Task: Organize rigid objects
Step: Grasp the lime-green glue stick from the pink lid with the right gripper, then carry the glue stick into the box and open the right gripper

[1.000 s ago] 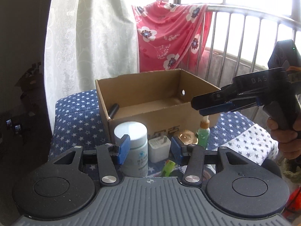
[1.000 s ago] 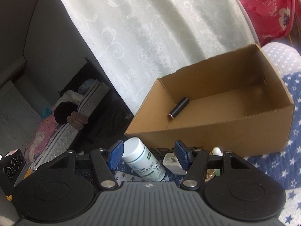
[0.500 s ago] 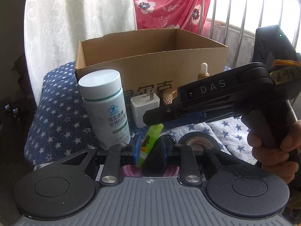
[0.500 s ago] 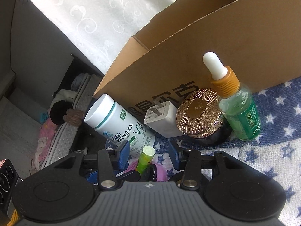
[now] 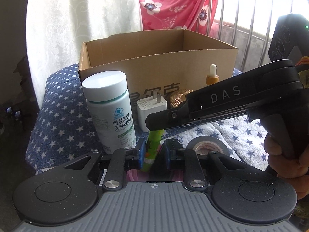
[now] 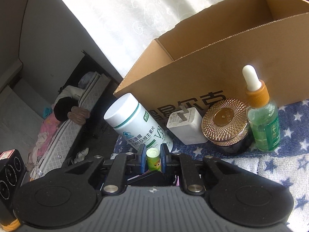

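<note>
on my left wrist view, my left gripper [image 5: 153,152] is pinching the lower part of a small lime-green plastic tube [image 5: 152,148], which stands by the near edge of the star-printed blue cloth [image 5: 58,116], in front of the open brown cardboard box [image 5: 158,67]. on my right wrist view, my right gripper [image 6: 153,159] is pinching the same tube's white-capped top, beside a white pill bottle [image 6: 135,123].

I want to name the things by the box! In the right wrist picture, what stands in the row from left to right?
White bottle → charger → gold-lidded jar → dropper bottle.
</note>
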The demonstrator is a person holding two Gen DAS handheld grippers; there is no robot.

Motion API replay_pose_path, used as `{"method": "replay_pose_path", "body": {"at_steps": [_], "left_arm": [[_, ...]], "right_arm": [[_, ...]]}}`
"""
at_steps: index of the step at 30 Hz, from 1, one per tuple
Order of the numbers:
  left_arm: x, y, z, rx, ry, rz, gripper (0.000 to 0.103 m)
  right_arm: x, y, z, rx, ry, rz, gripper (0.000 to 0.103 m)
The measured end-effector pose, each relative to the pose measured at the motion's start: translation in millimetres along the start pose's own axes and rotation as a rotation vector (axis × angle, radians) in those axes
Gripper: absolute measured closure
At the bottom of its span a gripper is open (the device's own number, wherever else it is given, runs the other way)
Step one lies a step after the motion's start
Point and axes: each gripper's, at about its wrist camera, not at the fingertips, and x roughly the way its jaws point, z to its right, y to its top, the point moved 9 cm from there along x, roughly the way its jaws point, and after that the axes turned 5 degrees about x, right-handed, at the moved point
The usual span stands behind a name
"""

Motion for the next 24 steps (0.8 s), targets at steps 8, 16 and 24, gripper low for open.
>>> {"method": "replay_pose_path", "body": {"at_steps": [8, 16, 24], "left_arm": [[-45.0, 28.4, -3.6, 0.012, 0.032, 0.114, 0.088], [-81.8, 97.6, -18.1, 0.006, 0.044, 0.252, 0.088], [-22.9, 159.1, -45.0, -0.056, -0.019, 0.155, 0.088]], "right_arm": [[-34.8, 12.6, -50.7, -0.145, 0.019, 0.067, 0.086], [-71.6, 69.6, -111.5, -0.332, 0.059, 0.182, 0.086], [-25.3, 147.9, -97.9, -0.288, 0.015, 0.092, 0.086]]}}
